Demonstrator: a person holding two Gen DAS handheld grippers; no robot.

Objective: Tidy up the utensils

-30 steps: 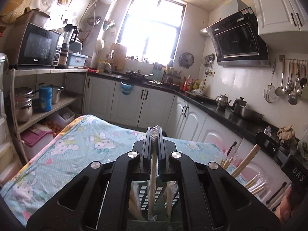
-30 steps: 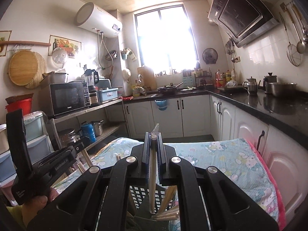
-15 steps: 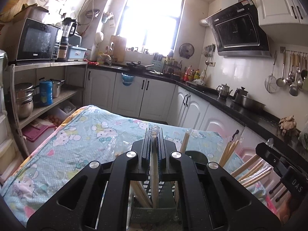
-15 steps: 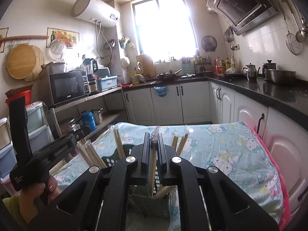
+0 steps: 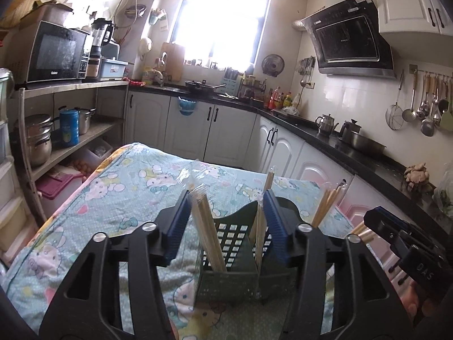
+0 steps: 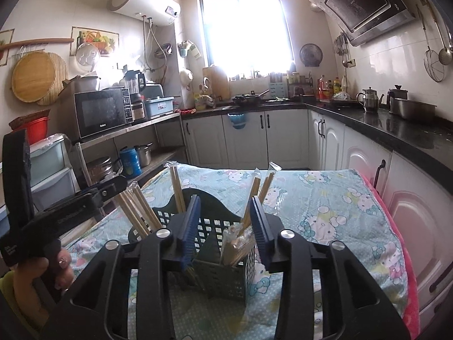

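- Closest in, my left tongs (image 5: 226, 221) stand spread; they have just been opening, and the wrapped chopsticks (image 5: 208, 232) they carried now lean in the basket, close beside the left pad, whether touching it I cannot tell.
- Likewise my right tongs (image 6: 225, 221) stand parted, having just opened too; a second wrapped pair of chopsticks (image 6: 250, 198) stands between the pads, not pinched.
- Just past both sets of fingers sits the dark green utensil basket (image 5: 235, 235), a perforated plastic holder with upright compartments, resting on the worktop (image 5: 136, 187), which wears a pale blue cartoon-cat cloth.
- More chopstick pairs (image 6: 138, 209) fan out of the basket's left side in the right wrist view, some still in clear sleeves.
- At the left edge of that view a hand (image 6: 34, 277) grips the other tool's handle.
- Farther off, white cabinets (image 6: 249, 138) run under a black counter with a kettle (image 6: 369, 99) and a steel pan on it.
- Farthest back, a bright window (image 6: 243, 25), a microwave (image 6: 102, 112) on the shelf rack, and a range hood (image 5: 351, 45) on the wall.
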